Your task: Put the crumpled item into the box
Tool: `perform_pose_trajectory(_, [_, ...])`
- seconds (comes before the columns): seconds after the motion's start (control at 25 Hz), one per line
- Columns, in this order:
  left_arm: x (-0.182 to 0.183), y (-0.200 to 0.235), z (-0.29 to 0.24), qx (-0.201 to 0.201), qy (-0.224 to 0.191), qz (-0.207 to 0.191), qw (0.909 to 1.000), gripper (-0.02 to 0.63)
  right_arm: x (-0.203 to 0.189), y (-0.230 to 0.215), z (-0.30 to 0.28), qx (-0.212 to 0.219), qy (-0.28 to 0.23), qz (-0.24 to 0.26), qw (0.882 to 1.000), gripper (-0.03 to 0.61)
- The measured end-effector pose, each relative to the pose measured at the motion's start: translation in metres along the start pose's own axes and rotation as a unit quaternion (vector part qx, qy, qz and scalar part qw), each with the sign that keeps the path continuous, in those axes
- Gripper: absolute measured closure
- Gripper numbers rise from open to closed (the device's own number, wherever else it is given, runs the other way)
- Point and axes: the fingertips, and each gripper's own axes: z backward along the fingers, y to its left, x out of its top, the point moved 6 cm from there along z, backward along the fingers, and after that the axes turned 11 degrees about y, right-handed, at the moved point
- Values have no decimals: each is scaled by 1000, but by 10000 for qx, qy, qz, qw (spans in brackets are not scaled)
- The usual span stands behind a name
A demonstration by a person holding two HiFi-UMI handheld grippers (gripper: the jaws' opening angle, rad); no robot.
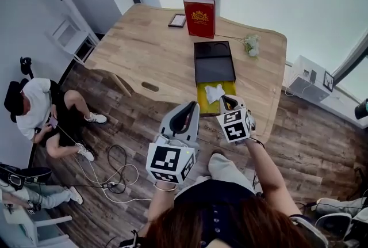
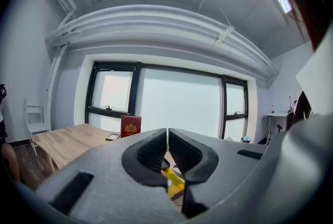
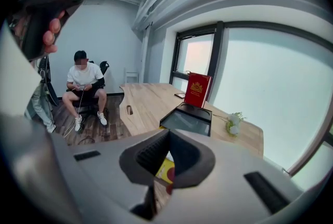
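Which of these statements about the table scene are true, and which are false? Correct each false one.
1. The crumpled item lies in the yellow box. True.
2. The red book lies flat on the table. False: it stands upright at the far edge.
3. The left claw grips the crumpled item. False: it is shut on nothing.
4. White flowers lie right of the black tray. True.
5. The right claw is wide open. False: it is shut.
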Motion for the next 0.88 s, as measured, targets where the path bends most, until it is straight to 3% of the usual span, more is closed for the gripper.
perform_pose_trajectory(0.4, [-3, -14, 35, -99, -133, -75, 9998, 581, 4, 19, 50, -11, -554, -498, 9972, 554])
perform_pose_trajectory(0.88, [-13, -26, 76, -221, -215, -119, 9995, 581, 8, 46, 115, -286, -1065, -553, 9924, 554])
